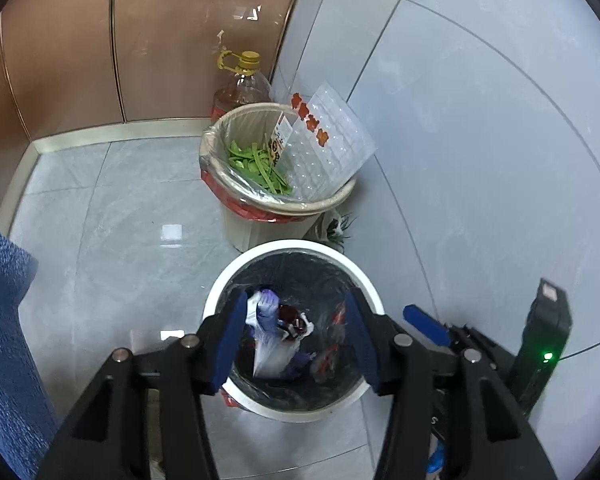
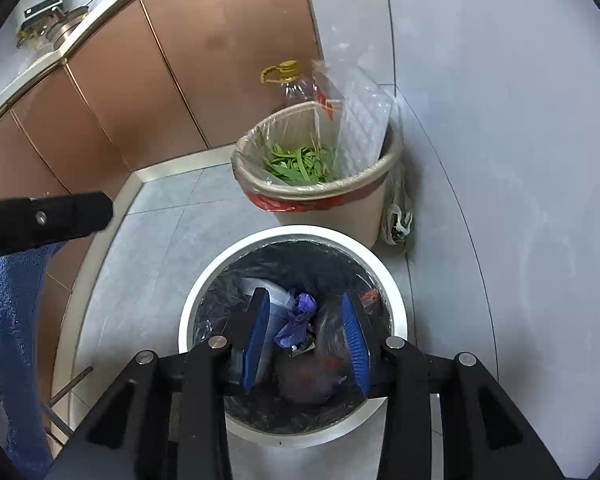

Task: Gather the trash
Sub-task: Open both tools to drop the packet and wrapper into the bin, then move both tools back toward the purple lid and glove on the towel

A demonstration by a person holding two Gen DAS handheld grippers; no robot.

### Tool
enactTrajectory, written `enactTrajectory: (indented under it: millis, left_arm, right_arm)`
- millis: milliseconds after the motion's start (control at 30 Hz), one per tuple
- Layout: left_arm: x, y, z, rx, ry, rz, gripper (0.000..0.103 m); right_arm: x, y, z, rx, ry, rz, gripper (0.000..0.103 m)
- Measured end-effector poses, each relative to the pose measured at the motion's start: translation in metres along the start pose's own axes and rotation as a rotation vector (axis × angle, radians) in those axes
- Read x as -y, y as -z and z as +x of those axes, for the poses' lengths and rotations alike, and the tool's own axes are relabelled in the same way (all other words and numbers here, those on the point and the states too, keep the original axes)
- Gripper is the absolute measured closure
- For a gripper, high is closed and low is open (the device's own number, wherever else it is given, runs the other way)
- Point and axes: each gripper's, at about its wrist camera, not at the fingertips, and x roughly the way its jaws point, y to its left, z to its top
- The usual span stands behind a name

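**Over the white bin, both grippers open**

Directly below both wrist cameras sits the white bin point(image 1: 374, 292) point(image 2: 188, 308), black liner inside, standing on the grey tiled floor point(image 1: 112, 248) point(image 2: 156, 248). Left gripper point(image 1: 296, 296) hangs above the bin mouth, blue-padded fingers point(image 1: 230, 340) spread wide, nothing between them. Right gripper point(image 2: 306, 300) likewise above the same bin, fingers point(image 2: 256, 340) apart, holding nothing. The right gripper's fingertip also shows at the right edge of the left view, just beside the left gripper.

Trash lies inside the bin: a white plastic bag point(image 1: 270, 356), a crumpled purple piece point(image 1: 269, 300) point(image 2: 298, 314), a dark brown-red item point(image 1: 290, 314), red-printed wrapper point(image 1: 332, 344) against the liner. In the right view the contents under the fingers are partly blurred.

Just behind, touching or nearly touching the white bin, stands a beige bin point(image 1: 252, 232) point(image 2: 340, 216) with a clear liner, red bag edge folded over the rim. Green vegetable scraps point(image 1: 260, 166) point(image 2: 300, 164) lie in it, and a clear plastic tray point(image 1: 332, 144) point(image 2: 362, 120) leans out over its rim toward the wall. A small bag point(image 1: 334, 226) point(image 2: 398, 216) sits on the floor between beige bin and wall.

Farthest back, an oil bottle point(image 1: 240, 88) point(image 2: 292, 84) with yellow cap stands in the corner by the brown cabinet doors point(image 1: 80, 48) point(image 2: 160, 80).
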Motion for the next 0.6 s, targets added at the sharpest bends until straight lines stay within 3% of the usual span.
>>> enactTrajectory:
  millis: [300,600]
  left_arm:
    - [0.011,0.016,-0.077,0.13,-0.015,0.025,0.054]
    - [0.011,0.043,-0.195,0.322,-0.081,-0.009,0.053]
  right_arm:
    - [-0.014,0.005,-0.042,0.051,-0.025,0.005,0.062]
    - [-0.058,0.001,-0.15,0.215,-0.061,-0.061,0.052]
